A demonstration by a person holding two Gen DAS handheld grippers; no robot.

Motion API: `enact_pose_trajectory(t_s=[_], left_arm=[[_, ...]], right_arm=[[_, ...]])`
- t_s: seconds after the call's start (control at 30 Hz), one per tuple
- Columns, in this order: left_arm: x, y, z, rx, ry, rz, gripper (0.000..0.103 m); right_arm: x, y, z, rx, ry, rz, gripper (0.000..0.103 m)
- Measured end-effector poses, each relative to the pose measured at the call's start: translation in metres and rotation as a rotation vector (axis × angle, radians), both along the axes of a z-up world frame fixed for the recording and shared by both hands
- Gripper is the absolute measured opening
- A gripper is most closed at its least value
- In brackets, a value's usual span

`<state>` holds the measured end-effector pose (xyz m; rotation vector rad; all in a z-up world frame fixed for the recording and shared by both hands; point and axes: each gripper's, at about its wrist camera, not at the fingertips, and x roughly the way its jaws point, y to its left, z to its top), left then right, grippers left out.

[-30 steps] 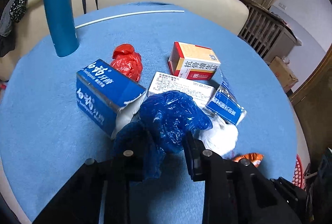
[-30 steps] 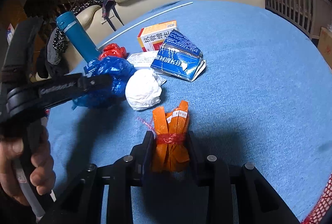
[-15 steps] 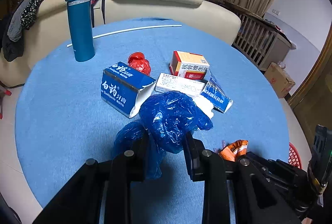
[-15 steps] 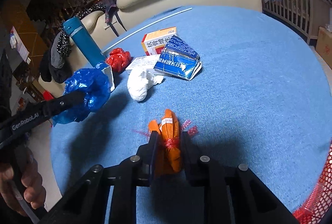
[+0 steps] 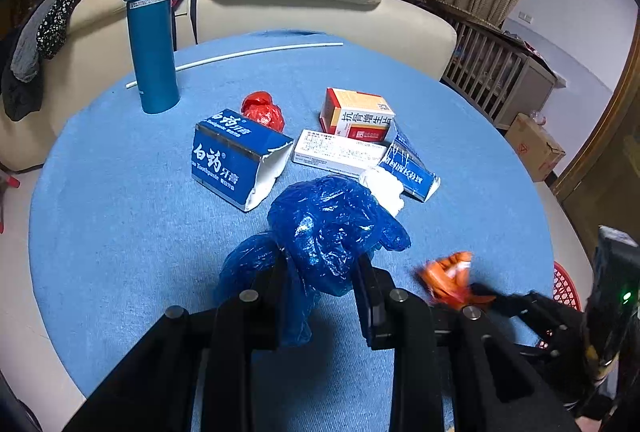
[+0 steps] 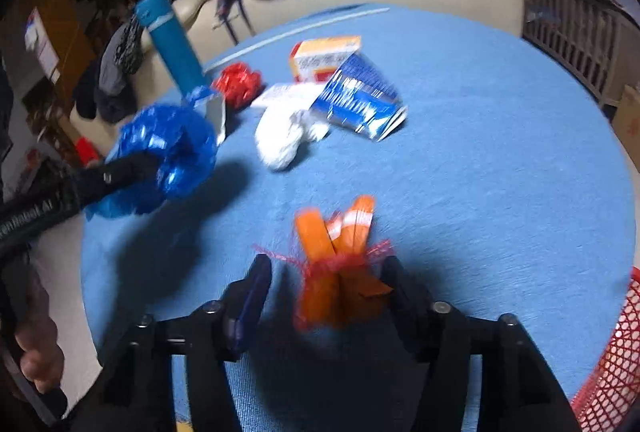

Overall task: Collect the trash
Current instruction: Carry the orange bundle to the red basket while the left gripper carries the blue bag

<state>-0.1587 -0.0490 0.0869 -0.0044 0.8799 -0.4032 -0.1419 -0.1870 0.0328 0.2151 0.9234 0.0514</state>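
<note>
The left gripper (image 5: 320,272) has its fingers clamped on a crumpled blue plastic bag (image 5: 328,228), held above the round blue tabletop (image 5: 112,216). The right gripper (image 6: 328,284) has just been opening: its fingers stand apart with an orange wrapper bundle (image 6: 336,260) tied in red netting loose between them, too blurred to tell whether it touches either one. From the left gripper, a white wad (image 5: 384,184) sits at one o'clock, a torn blue box (image 5: 236,160) at eleven, a teal flask (image 5: 152,40) farther that way. A red basket (image 6: 612,348) shows at the tabletop's four o'clock edge.
</note>
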Motion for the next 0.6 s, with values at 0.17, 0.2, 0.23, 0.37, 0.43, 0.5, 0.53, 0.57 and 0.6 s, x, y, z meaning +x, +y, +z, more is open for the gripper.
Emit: enact_pose_trajectory(t_s=[0.17, 0.2, 0.23, 0.37, 0.43, 0.5, 0.53, 0.57, 0.6], left_arm=[[-0.002, -0.002, 0.001, 0.01, -0.008, -0.008, 0.03], [-0.003, -0.003, 0.001, 0.01, -0.012, -0.01, 0.03], [-0.004, -0.004, 0.002, 0.011, -0.013, -0.013, 0.03], [-0.009, -0.01, 0.005, 0.01, -0.021, -0.035, 0.03], [-0.014, -0.016, 0.006, 0.014, -0.027, -0.054, 0.03], [-0.018, -0.022, 0.006, 0.015, -0.028, -0.073, 0.03], [-0.02, -0.026, 0.006, 0.017, -0.028, -0.083, 0.03], [-0.022, -0.029, 0.006, 0.018, -0.027, -0.091, 0.03], [-0.024, -0.032, 0.006, 0.018, -0.027, -0.101, 0.03]], right_arm=[[-0.002, 0.001, 0.0, 0.01, -0.01, 0.001, 0.033], [-0.003, -0.001, 0.001, 0.01, -0.016, -0.005, 0.033], [-0.004, -0.002, 0.003, 0.012, -0.019, -0.01, 0.033], [-0.015, -0.016, 0.012, 0.025, -0.044, -0.053, 0.033], [-0.022, -0.023, 0.015, 0.034, -0.052, -0.075, 0.033], [-0.033, -0.032, 0.02, 0.047, -0.064, -0.106, 0.033], [-0.039, -0.037, 0.021, 0.05, -0.069, -0.12, 0.033], [-0.045, -0.041, 0.024, 0.054, -0.075, -0.136, 0.033], [-0.05, -0.046, 0.026, 0.057, -0.082, -0.15, 0.033]])
